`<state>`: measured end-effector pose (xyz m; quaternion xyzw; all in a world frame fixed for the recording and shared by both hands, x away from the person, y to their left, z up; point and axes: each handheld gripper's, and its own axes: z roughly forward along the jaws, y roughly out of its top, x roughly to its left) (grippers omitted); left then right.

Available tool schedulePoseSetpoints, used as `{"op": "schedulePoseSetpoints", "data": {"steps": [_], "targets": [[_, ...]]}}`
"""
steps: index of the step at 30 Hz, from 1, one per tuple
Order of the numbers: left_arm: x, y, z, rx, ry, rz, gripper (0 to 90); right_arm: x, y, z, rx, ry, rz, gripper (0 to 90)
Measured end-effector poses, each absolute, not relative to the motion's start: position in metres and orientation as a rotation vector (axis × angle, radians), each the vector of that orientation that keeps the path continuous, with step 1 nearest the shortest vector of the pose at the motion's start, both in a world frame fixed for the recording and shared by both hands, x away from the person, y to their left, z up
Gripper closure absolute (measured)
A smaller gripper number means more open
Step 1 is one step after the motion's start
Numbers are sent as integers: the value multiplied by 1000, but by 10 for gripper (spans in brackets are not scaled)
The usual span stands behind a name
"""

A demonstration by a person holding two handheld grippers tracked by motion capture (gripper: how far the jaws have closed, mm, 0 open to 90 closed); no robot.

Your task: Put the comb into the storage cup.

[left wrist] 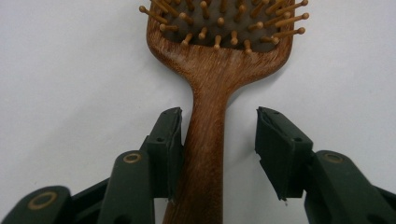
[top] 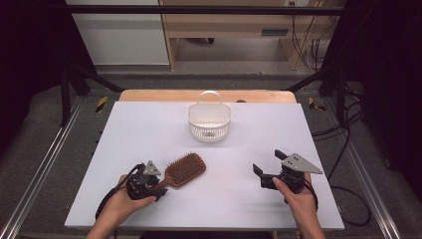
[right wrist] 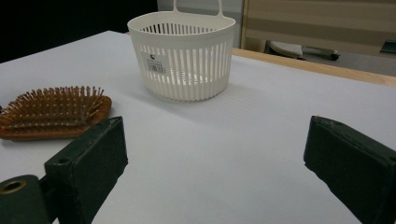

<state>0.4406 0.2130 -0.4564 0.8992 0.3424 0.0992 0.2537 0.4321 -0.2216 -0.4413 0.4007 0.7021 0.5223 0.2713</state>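
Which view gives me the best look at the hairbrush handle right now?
The left gripper view: the hairbrush handle runs up between the left gripper, one pad against it, the other apart. The high view shows the handle small, partly under that gripper. The right gripper view shows the bristled head, not the handle.

Two black grippers are seen; the left gripper (top: 160,188) is topped by a small grey three-cornered plate, the right gripper (top: 268,163) by a larger one dotted with dark screws, set well to the right of the left one; black cables are trailed from both toward the bare forearms; no sleeves are worn. In the left gripper view, dark green-black jaws are shown with ridged pads (left wrist: 275,154), small screw holes and brass-ringed pivots; blocky matt pads (right wrist: 95,154) are seen in the right gripper view.
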Motion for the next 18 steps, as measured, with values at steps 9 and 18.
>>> {"op": "schedulePoseSetpoints", "data": {"steps": [9,18], "targets": [[443,211,-458,2456,928,278,580,432,-222,-441,1078,1894,1410,65],[444,208,-457,2471,902,273,665,432,-223,-441,1083,1889,1413,65]]}}
